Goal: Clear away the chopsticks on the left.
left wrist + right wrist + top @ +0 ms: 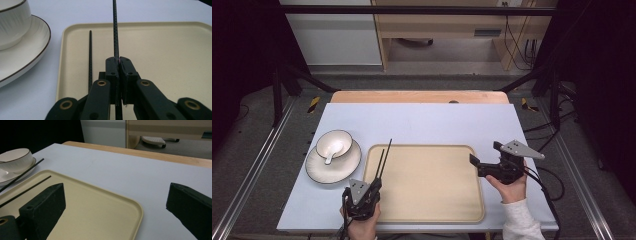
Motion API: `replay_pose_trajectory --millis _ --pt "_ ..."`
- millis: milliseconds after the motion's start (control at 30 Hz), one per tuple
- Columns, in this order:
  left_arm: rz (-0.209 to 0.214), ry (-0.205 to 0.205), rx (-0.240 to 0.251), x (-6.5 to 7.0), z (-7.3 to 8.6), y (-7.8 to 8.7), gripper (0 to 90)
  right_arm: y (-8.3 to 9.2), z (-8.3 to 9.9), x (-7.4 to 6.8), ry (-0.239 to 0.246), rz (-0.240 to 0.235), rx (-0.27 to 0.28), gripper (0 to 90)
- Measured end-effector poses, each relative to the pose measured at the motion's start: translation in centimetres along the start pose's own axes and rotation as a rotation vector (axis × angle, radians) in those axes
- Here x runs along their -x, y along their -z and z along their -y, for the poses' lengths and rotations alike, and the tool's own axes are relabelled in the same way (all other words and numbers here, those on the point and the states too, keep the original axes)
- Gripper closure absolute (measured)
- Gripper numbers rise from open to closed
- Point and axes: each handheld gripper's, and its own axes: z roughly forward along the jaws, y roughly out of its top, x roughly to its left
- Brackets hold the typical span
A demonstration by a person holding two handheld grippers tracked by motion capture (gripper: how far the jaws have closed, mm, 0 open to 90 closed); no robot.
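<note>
Chopstick pinched in left gripper over tray at nine o'clock; thin grip, it could twist loose onto its mate. Right gripper gapes empty at three o'clock.

The worktop is covered in a pale blue-white sheet, and a strip of bare wood edge shows along its far side. Grey floor surrounds it, with metal rails running along the left and right. Beyond the far edge stand a white cabinet at the left and a light wooden desk to its right. Black cables hang by the desk's right leg. Dark curtains close off both sides.
</note>
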Motion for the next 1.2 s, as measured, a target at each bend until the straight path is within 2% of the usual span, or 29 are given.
replay_pose_trajectory --millis 200,533,1033,1200 --pt "-0.006 0.006 -0.02 0.1 0.4 -0.5 85.5 -0.1 0.1 -0.1 -0.003 -0.002 -0.008 2.5" --pt "-0.022 -0.014 -0.078 0.1 1.0 -1.3 85.5 -0.2 0.1 -0.1 0.002 -0.002 -0.012 2.5" --pt "-0.04 -0.044 -0.155 0.4 0.7 -2.0 85.3 -0.3 0.2 -0.1 0.004 -0.001 -0.017 2.5" --pt "-0.04 -0.052 -0.165 0.5 0.7 -2.0 85.0 -0.4 0.2 -0.1 0.006 -0.003 -0.019 2.4"
